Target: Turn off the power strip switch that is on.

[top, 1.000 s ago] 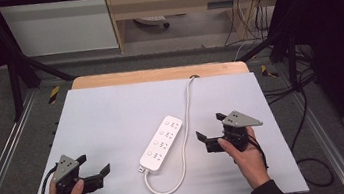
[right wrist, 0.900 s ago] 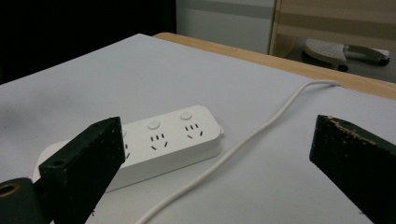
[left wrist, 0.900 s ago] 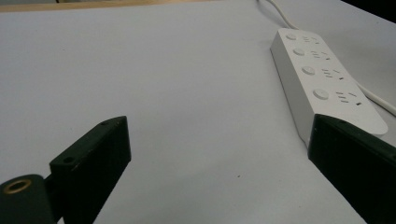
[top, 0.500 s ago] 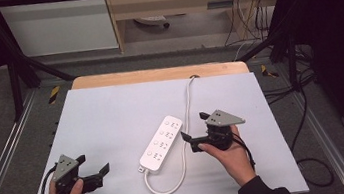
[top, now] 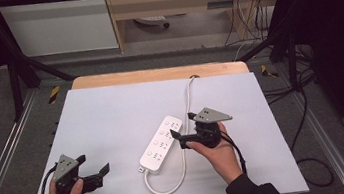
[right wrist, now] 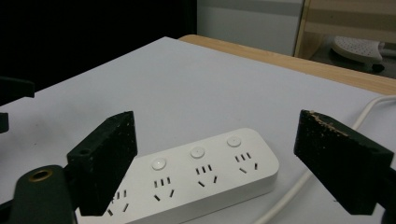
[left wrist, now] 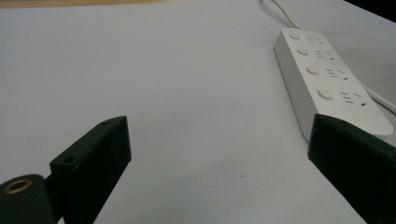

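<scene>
While the power strip (top: 161, 143) lies at the middle of the white worktop (top: 112, 115), its cable (top: 188, 100) running to the far edge, the right gripper (top: 184, 128) is held just beside its right side with jaws wide apart. The left gripper (top: 93, 169) is held wide open near the front left corner, well apart from the strip.
</scene>
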Motion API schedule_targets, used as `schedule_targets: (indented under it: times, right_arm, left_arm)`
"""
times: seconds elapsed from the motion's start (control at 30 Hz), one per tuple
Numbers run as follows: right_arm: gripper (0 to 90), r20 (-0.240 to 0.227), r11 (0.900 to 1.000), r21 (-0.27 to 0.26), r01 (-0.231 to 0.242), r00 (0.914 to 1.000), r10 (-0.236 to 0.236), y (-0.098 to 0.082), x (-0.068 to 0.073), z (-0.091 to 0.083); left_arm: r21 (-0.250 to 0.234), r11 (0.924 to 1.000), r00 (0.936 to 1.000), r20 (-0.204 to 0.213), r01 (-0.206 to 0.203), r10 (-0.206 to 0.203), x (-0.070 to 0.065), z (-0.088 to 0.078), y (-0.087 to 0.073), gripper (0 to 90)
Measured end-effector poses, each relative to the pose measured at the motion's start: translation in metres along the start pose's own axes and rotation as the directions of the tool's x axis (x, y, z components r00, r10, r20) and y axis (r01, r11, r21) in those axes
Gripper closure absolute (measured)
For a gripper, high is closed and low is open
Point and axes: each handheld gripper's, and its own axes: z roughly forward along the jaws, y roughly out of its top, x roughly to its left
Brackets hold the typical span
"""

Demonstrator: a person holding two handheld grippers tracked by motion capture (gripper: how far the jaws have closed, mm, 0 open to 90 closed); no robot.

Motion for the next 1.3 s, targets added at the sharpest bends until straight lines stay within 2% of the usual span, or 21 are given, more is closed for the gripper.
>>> schedule_targets:
  times: [0.27,0.57,0.77,0.87,0.97,1.3]
  right_arm:
    - [14.0,0.014,0.999,0.014,0.029,0.9995,-0.029,0.001,0.004,0.009]
    - [43.6,-0.03,0.999,0.022,0.035,0.999,-0.035,-0.003,0.006,0.023]
    - [59.1,-0.051,0.999,0.038,0.031,0.9983,-0.029,-0.006,0.008,0.031]
    - [63.7,-0.051,0.999,0.04,0.03,0.9983,-0.028,-0.007,0.009,0.033]
    - [73.6,-0.062,0.998,0.049,0.047,0.9971,-0.044,-0.009,0.012,0.035]
    - [89.5,-0.085,0.996,0.049,0.07,0.9942,-0.066,-0.013,0.015,0.037]
  left_arm:
    - [0.002,1.0,0.9999,0.012,-0.009,0.009,-0.002,0.0,0.0,5.7]
    - [0.002,0.9999,0.9999,0.012,-0.011,0.011,-0.002,0.001,0.0,5.7]
    - [-0.001,1.0,0.9999,0.011,-0.01,0.01,-0.002,0.0,0.0,5.7]
    - [-0.001,1.0,0.9999,0.011,-0.008,0.008,-0.002,0.0,0.0,5.7]
    - [-0.002,1.0,0.9999,0.014,-0.008,0.008,-0.002,0.0,0.0,5.7]
    - [0.015,0.9996,0.9996,0.014,-0.023,0.023,-0.003,0.002,-0.001,5.9]
